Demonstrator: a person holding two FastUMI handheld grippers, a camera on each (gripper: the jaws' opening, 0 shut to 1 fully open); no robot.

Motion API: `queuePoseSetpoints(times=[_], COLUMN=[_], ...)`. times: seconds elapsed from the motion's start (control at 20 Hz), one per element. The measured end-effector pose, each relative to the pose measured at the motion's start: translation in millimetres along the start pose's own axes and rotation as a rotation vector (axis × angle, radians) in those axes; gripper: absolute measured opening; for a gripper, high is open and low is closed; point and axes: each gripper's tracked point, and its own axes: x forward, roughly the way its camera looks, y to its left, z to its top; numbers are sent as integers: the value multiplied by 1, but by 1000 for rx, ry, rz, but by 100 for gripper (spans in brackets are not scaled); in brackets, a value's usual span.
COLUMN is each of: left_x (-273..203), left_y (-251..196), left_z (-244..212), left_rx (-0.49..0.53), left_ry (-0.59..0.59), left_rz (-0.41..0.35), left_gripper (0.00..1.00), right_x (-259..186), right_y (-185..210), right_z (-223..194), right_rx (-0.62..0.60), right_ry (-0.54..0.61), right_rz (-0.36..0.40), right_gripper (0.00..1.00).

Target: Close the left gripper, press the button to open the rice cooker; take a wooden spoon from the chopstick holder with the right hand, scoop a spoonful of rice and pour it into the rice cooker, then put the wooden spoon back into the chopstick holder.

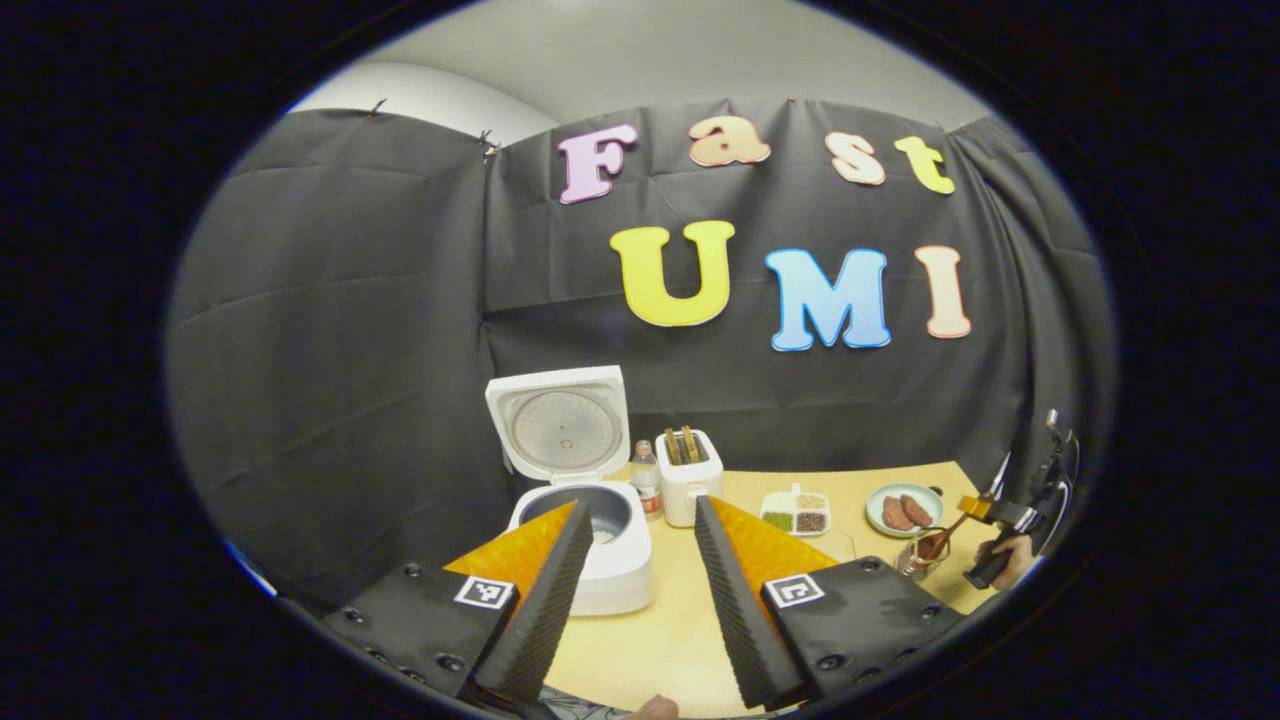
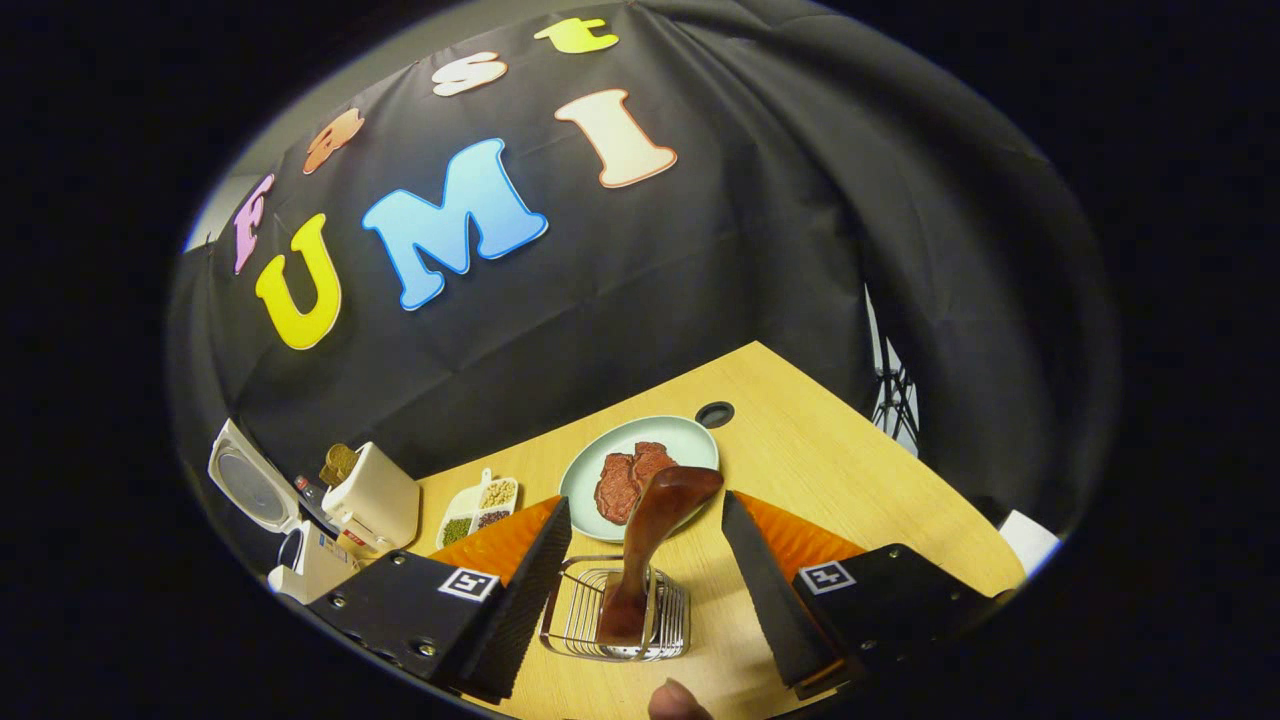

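Note:
The white rice cooker (image 1: 610, 560) stands open on the wooden table, its lid (image 1: 560, 430) upright and the inner pot showing. My left gripper (image 1: 640, 505) hangs open in front of it, holding nothing. At the table's right, a wire chopstick holder (image 2: 615, 615) holds the wooden spoon (image 2: 650, 540), which leans with its bowl end up. My right gripper (image 2: 645, 502) is open, one finger on each side of the spoon with a gap on both sides. In the left gripper view the right gripper (image 1: 1010, 520) sits just right of the holder (image 1: 920, 555), held by a hand.
A divided dish of grains (image 1: 795, 512) lies mid-table, with a white toaster (image 1: 688, 475) and a small bottle (image 1: 647, 478) beside the cooker. A pale plate with brown meat pieces (image 2: 640, 470) sits behind the holder. The black cloth wall runs close behind the table.

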Motion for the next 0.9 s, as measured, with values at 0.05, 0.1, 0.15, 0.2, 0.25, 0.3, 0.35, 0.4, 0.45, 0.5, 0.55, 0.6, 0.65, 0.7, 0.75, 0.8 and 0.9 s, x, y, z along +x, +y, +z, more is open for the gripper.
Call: queuePoseSetpoints(times=[0.05,0.1,0.15,0.2,0.25,0.3,0.35,0.4,0.45,0.5,0.55,0.6,0.65,0.7,0.75,0.8,0.9], left_x=[0,-1,-1,-1,-3,-4,-6,-8,-9,-10,-12,-13,-13,-14,-15,-16,-18], left_y=[-3,-3,-1,-1,0,1,2,2,3,3,5,6,7,8,9,11,16], left_z=[-3,-7,-11,-13,-14,-15,-17,-16,-17,-18,-20,-20,-20,-20,-21,-21,-20], left_rx=[4,3,-7,-20,-27,-25,-19,-16,-14,-15,-18,-23,-31,-36,-37,-35,-39], left_ry=[7,18,26,32,35,40,41,38,37,37,38,38,38,36,34,34,28], left_rz=[-9,-12,-11,-10,-10,-7,-6,-5,-5,-4,-3,-2,-2,-3,-4,-4,-4], left_gripper=[77,77,77,77,77,77,77,77,77,77,77,77,77,77,77,77,77], right_x=[3,8,11,14,13,18,17,25,19,17,19,19,14,16,14,13,6], right_y=[5,8,10,10,11,12,3,-2,2,4,5,8,11,11,13,14,16], right_z=[-3,-7,-8,-11,-11,-13,-7,-11,-13,-18,-20,-19,-18,-19,-20,-22,-14], right_rx=[18,34,39,36,36,45,49,59,77,88,95,103,109,103,94,87,92], right_ry=[16,30,35,37,42,48,38,42,67,86,94,104,113,117,126,134,124], right_rz=[12,22,26,24,25,16,-25,-28,-19,-27,-22,-8,-3,1,7,-1,-5], right_gripper=[92,89,87,83,69,66,56,40,25,25,25,19,19,12,18,18,13])
